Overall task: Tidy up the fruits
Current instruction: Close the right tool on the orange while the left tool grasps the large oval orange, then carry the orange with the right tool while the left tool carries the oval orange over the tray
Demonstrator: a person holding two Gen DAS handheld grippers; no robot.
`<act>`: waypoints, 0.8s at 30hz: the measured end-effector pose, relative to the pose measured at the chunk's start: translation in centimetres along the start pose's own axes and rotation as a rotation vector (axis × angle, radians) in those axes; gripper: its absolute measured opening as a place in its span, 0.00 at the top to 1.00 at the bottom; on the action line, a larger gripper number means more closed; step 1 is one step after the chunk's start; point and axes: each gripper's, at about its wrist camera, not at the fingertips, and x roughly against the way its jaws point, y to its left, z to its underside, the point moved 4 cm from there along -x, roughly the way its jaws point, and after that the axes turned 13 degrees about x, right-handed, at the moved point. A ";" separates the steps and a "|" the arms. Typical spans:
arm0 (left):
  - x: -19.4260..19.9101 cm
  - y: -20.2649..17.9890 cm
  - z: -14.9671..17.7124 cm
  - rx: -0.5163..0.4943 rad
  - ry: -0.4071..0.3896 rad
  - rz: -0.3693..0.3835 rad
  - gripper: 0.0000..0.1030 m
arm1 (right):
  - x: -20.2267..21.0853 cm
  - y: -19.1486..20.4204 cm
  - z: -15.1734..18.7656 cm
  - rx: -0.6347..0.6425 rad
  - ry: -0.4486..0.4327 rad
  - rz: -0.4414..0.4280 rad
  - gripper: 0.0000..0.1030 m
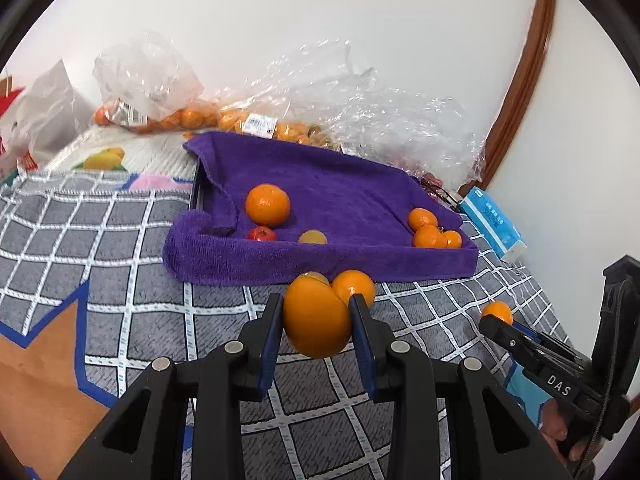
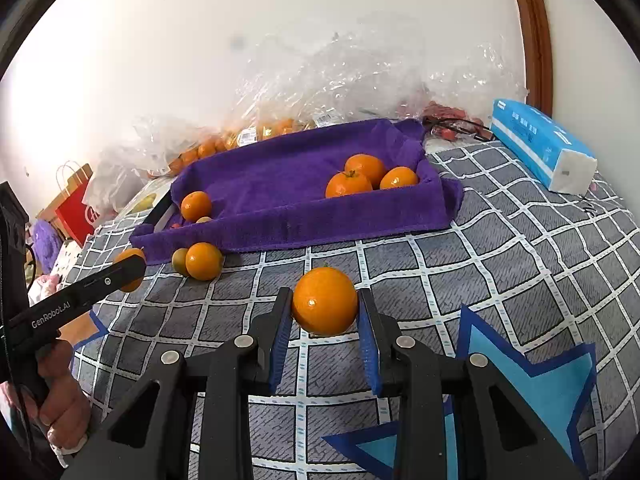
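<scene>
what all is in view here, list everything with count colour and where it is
held oranges: 2, orange, one in the left gripper, one in the right gripper
tray oranges: 3, orange, right corner of the towel-lined tray
lone orange: 1, orange, tray's left side
loose orange: 1, orange, on the blanket before the tray
towel: 1, purple, lining the tray
blanket: 1, grey checked, underneath
plastic bags: several, clear, behind the tray
tissue pack: 1, blue, right
grippers: 2, black with blue pads, each shut on an orange

Bagged fruit (image 1: pixel 276 126) is mostly buried under crinkly plastic, and the greenish fruit (image 2: pixel 180 261) sits half-hidden behind an orange (image 2: pixel 204 261).
</scene>
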 end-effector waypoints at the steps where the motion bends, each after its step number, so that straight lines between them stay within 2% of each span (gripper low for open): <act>1: 0.0 0.1 0.0 0.002 0.007 -0.006 0.70 | 0.1 0.1 -0.1 0.007 -0.001 0.008 0.69; 6: 1.8 -0.2 -1.0 -0.016 -0.006 -0.012 0.70 | 1.0 0.2 -1.4 0.003 -0.010 -0.007 0.69; 14: 3.5 -1.0 -6.5 -0.020 -0.074 -0.056 0.70 | 2.9 0.7 -7.6 0.064 -0.091 0.026 0.69; 24: 1.4 -1.4 -11.6 0.005 -0.127 -0.084 0.70 | -0.4 1.3 -13.4 0.072 -0.117 0.025 0.69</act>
